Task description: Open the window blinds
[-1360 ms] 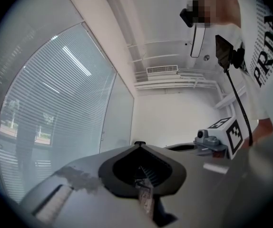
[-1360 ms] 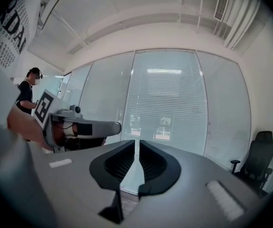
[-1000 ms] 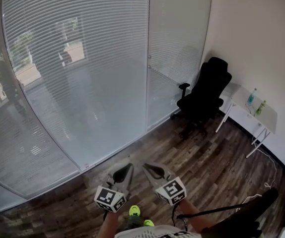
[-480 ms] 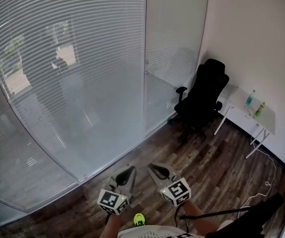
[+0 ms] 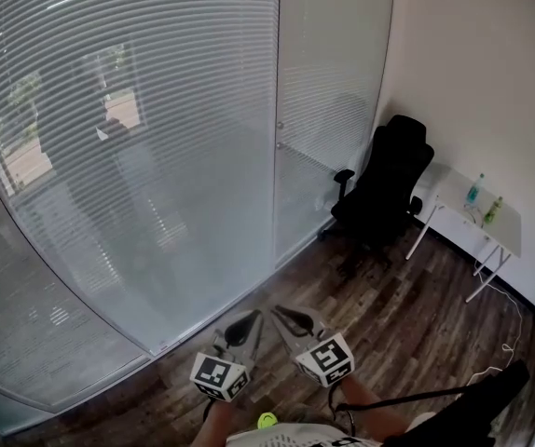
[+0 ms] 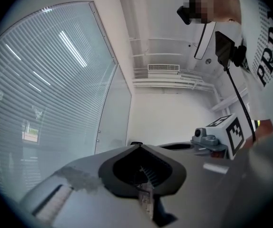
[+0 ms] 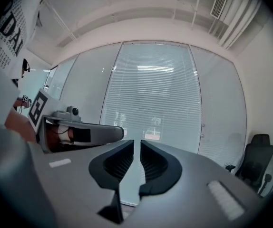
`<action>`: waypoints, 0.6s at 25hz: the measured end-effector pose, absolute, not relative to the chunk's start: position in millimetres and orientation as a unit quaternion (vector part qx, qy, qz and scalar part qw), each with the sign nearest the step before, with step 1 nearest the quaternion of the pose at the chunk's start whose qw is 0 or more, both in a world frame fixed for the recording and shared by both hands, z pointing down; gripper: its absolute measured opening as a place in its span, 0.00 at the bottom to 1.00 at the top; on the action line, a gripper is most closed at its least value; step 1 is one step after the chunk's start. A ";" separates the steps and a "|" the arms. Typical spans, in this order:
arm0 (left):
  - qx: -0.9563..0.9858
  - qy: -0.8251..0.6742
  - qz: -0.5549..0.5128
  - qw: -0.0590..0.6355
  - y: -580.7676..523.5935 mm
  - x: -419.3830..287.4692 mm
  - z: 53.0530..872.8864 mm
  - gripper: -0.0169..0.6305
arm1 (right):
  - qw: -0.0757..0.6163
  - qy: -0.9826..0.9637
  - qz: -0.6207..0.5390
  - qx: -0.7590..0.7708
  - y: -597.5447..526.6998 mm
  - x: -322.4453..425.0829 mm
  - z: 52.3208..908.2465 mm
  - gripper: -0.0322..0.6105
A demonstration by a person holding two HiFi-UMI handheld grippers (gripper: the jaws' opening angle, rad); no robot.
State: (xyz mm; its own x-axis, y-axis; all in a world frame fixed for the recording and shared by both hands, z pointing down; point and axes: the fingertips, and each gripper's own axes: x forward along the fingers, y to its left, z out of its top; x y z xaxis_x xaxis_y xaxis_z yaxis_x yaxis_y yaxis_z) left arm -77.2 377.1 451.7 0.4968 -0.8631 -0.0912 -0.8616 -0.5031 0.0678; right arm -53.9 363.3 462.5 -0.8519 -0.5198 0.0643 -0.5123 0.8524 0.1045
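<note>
Since the blinds (image 5: 137, 156) look light and flimsy, I would take the knob (image 5: 280, 125), possibly their control. My left gripper (image 5: 249, 319) is closed on nothing; my right gripper (image 5: 281, 315) has just been parting its jaws, nothing between them.

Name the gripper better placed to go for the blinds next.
Right, probably. The right gripper faces the blinds squarely; its jaws, just opening, stand narrowly apart and empty. The left gripper looks shut, with the blinds off to its side. Neither is at the blinds yet.
</note>
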 end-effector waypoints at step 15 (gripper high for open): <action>0.847 -0.529 -0.040 0.012 268.7 -48.6 461.2 0.01 | 0.043 -0.968 -0.065 0.239 250.8 -26.8 460.2 0.07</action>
